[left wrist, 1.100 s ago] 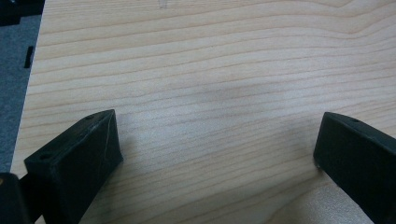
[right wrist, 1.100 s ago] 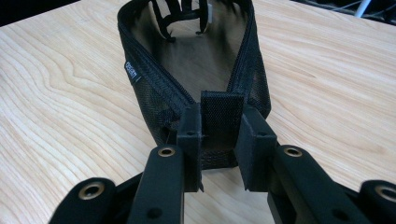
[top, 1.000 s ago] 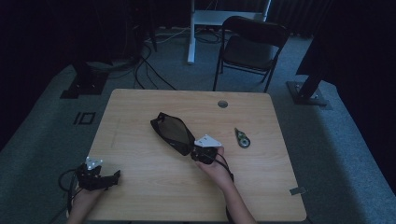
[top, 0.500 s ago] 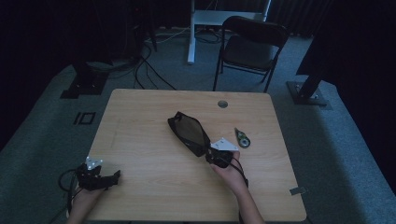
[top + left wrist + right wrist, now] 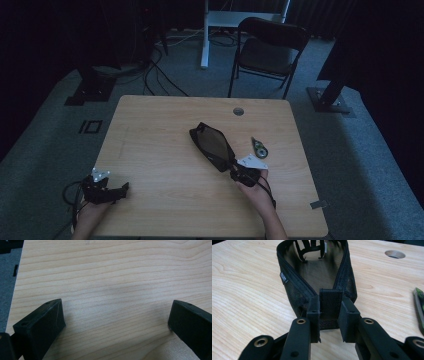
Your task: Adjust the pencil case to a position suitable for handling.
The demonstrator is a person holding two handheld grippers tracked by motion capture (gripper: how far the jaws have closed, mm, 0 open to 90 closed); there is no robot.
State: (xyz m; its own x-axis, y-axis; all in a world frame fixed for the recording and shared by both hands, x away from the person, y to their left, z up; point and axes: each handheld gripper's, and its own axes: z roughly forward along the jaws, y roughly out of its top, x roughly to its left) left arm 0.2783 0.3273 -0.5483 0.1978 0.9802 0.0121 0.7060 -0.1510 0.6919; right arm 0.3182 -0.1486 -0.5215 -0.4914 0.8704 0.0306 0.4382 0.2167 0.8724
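Right gripper view: my right gripper [image 5: 329, 315] has its 2 jaws pinched on the end tab of the black mesh pouch [image 5: 317, 272], whose long axis runs straight away from them — mouth unzipped. The pouch lies right of table centre. Farther off, my left gripper [image 5: 102, 190] idles at the near-left corner, jaws spread wide over the bare table [image 5: 112, 272].
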